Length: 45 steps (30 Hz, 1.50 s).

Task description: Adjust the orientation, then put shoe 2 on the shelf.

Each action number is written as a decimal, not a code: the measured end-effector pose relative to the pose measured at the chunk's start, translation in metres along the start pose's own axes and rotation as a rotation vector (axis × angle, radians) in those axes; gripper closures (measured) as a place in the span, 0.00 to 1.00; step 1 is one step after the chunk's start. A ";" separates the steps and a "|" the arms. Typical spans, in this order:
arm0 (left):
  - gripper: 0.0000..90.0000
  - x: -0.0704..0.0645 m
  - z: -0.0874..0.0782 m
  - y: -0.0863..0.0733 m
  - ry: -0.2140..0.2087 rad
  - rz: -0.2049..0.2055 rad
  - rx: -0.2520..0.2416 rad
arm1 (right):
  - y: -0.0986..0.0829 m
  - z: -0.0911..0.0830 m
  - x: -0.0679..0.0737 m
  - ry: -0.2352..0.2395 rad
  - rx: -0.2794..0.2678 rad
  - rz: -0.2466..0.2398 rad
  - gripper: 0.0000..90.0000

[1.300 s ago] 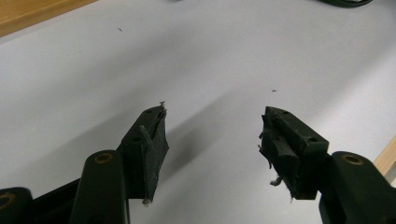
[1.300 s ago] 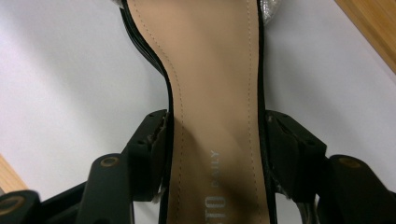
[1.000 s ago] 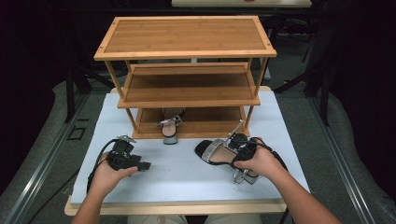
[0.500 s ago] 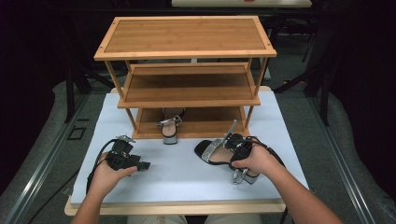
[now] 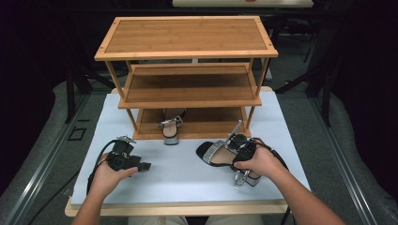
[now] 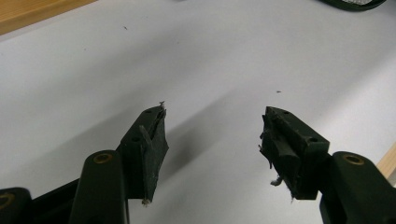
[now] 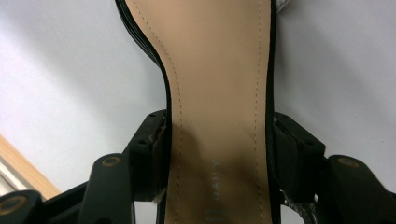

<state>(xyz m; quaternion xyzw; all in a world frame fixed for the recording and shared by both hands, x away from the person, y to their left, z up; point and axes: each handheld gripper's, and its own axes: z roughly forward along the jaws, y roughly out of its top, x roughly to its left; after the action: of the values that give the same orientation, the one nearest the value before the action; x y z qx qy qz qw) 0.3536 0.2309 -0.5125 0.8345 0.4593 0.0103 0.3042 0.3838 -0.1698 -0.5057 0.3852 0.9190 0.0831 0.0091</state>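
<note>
Right, sandal sits on the white table, just in front of the wooden rack. R gripper has its jaws clamped on both edges of the sole. L gripper hovers w/ jaws wide apart, nothing between. 2nd sandal on the rack's bottom shelf.

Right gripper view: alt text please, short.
The right gripper, its two black jaws closed on either edge of a black sandal with a tan stitched insole, which runs up the frame. Beneath it lies the pale blue-white table surface.

Left gripper rests low, jaws spread wide; right gripper has jaws clamped inward.
</note>
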 end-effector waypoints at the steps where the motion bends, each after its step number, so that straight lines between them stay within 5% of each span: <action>1: 0.44 0.000 0.000 0.000 0.000 -0.001 0.002 | -0.001 -0.001 0.000 -0.001 -0.008 0.002 0.46; 20: 0.44 0.002 0.000 -0.001 -0.002 -0.003 -0.001 | 0.013 -0.015 -0.002 0.027 -0.122 0.045 0.46; 32: 0.44 0.003 0.002 -0.002 -0.006 -0.004 0.007 | 0.041 -0.005 -0.009 -0.027 -0.174 0.128 0.46; 39: 0.44 0.002 0.004 -0.003 -0.006 -0.006 0.009 | 0.052 0.002 -0.015 -0.029 -0.218 0.214 0.46; 45: 0.44 0.003 0.003 -0.003 -0.004 -0.006 0.009 | 0.054 0.007 -0.015 -0.017 -0.223 0.225 0.46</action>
<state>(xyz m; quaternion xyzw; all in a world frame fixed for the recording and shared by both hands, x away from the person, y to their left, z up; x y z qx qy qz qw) 0.3542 0.2334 -0.5172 0.8345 0.4614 0.0056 0.3013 0.4329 -0.1423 -0.5050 0.4831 0.8550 0.1819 0.0500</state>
